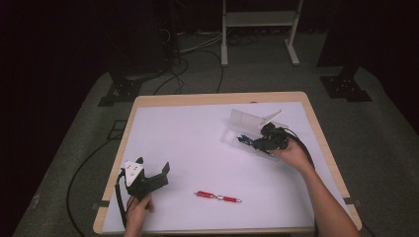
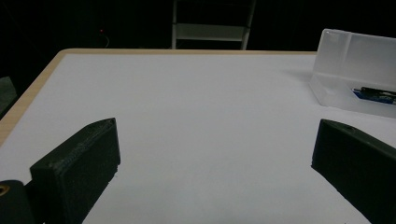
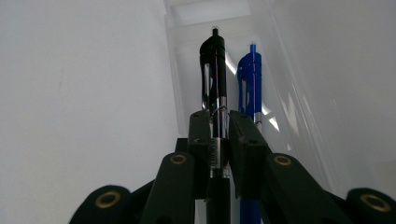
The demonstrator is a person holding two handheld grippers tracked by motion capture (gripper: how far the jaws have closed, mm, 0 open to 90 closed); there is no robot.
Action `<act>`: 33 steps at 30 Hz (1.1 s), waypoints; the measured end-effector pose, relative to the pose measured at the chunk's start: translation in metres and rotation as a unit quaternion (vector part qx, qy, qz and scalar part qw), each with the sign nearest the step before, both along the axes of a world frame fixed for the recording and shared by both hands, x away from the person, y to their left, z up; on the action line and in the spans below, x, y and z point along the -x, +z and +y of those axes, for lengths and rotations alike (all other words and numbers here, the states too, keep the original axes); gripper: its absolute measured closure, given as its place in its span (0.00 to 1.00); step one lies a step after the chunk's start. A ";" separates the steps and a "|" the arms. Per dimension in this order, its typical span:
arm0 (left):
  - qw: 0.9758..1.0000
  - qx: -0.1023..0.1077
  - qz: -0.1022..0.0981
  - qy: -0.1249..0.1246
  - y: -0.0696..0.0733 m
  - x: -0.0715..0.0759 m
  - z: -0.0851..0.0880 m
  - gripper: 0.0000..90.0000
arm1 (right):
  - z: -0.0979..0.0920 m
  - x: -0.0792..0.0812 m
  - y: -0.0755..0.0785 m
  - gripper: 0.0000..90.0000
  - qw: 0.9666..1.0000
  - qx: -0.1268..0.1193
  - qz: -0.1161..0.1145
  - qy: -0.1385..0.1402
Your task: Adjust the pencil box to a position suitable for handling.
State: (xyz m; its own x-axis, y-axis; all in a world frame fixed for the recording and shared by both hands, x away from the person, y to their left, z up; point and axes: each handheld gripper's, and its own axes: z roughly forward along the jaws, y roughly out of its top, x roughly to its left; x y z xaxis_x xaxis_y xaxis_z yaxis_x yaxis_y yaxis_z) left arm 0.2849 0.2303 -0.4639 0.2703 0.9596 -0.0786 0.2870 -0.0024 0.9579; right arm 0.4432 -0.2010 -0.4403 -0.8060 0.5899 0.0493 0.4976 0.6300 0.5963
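1. Two grippers: left gripper [image 1: 153, 172] near the table's [image 1: 197, 148] front left corner, jaws spread wide, nothing between them.
2. Right gripper [image 3: 219, 122] clamped on a black pen [image 3: 214, 70], down inside the clear box [image 1: 242, 129].
3. One clear box with lid up, at the table's right side.
4. Three pens: black one, blue pen [image 3: 250, 79] just beside it in the box, red pen [image 1: 218, 196] lying loose near the front edge.
5. Small print on the black pen, too blurry to read.
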 end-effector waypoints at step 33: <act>1.000 0.000 0.002 0.002 0.000 0.000 0.000 0.00 | 0.000 0.040 0.027 0.67 0.998 -0.043 -0.027 0.041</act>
State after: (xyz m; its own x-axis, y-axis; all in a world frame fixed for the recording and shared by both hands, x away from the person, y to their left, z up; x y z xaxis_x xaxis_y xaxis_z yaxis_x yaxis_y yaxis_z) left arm 0.2849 0.2304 -0.4638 0.2668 0.9605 -0.0794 0.2912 -0.0018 0.9567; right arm 0.4029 -0.2008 -0.4130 -0.8540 0.5178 0.0514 0.4119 0.6123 0.6749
